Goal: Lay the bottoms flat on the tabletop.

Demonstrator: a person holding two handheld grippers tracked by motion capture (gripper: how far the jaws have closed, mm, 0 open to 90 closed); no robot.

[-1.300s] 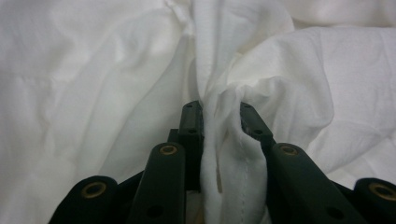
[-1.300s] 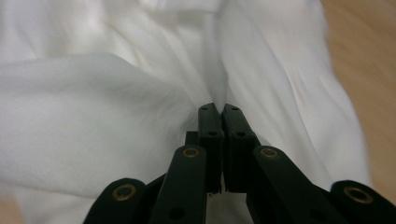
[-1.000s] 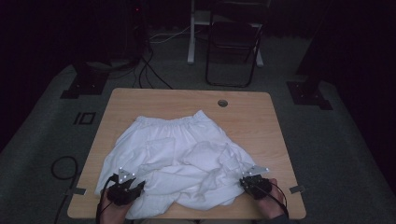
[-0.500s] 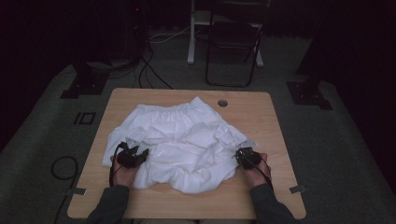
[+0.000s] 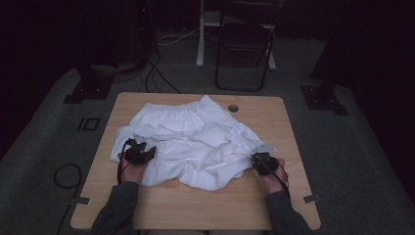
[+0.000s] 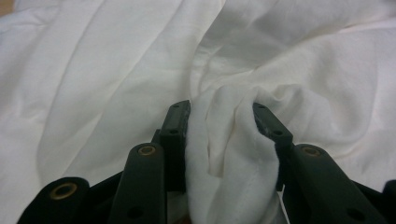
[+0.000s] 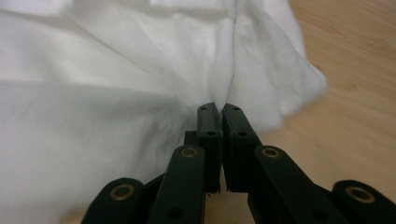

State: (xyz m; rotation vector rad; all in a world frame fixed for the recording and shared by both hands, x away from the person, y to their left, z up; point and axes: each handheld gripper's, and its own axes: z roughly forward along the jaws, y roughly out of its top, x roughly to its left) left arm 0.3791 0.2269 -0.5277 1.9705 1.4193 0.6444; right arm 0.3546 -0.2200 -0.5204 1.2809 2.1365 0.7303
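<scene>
The shorts (image 5: 195, 142) you are holding are plain white all over, with no print on them. Your left tool (image 5: 139, 152) and your right tool (image 5: 264, 162) are both black, and each has small gold rings on its arms. The counter (image 5: 205, 205) is light brown wood with soft stripes in it. Your sleeves (image 5: 115, 208) are dark grey. The floor (image 5: 352, 147) is grey carpet, and the folding chair (image 5: 244, 44) behind the counter is black.
</scene>
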